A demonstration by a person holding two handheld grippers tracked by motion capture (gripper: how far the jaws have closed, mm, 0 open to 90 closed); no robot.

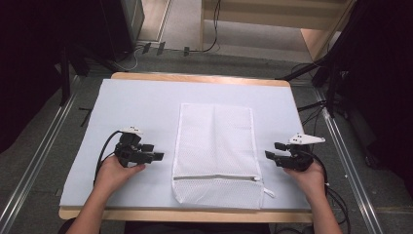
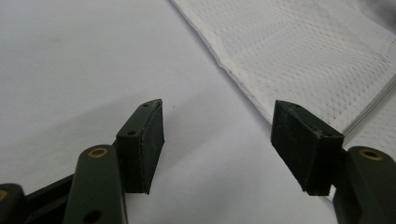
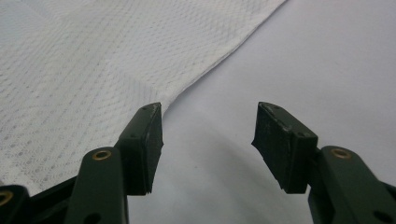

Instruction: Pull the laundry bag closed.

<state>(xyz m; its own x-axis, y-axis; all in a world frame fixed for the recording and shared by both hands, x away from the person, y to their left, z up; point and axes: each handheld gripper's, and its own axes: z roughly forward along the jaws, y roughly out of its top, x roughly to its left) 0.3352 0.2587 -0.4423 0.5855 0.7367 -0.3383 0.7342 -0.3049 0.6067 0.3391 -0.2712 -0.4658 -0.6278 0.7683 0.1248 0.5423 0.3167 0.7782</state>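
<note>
My left gripper [image 1: 157, 157]: jaws apart, empty, just left of the mesh bag [image 1: 216, 151].
My right gripper [image 1: 269, 155]: jaws apart, empty, just right of it.

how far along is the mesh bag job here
Done, it seems: the white mesh bag lies flat and smooth on the pad, zipper closed. In hand: nothing; left gripper and right gripper are open beside it. Left: apparently just drawing the hands away.
</note>
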